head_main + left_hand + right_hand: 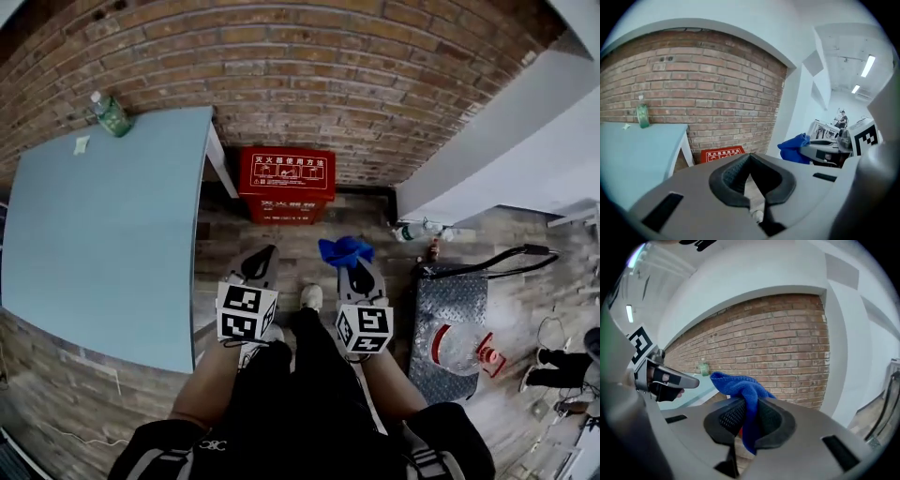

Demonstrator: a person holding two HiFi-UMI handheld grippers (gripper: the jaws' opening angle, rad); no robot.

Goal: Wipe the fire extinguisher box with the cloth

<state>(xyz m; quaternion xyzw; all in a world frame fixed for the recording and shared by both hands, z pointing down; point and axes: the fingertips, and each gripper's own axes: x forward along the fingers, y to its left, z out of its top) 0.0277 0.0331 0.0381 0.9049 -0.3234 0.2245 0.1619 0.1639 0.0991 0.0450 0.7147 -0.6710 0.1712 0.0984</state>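
The red fire extinguisher box (286, 185) stands on the floor against the brick wall, white print on its top face; it also shows low in the left gripper view (723, 153). A blue cloth (344, 249) bunches out of my right gripper (352, 264), which is shut on it. In the right gripper view the cloth (740, 383) hangs between the pads of that gripper (747, 411). My left gripper (265, 255) is held beside it, a short way back from the box. Its jaws (750, 157) are shut with nothing between them.
A light blue table (103, 234) fills the left, a green bottle (111, 114) on its far corner. A metal cart (448, 314) with a water jug (459, 347) stands at the right. A white wall corner (506, 141) rises right of the box. The person's legs are below.
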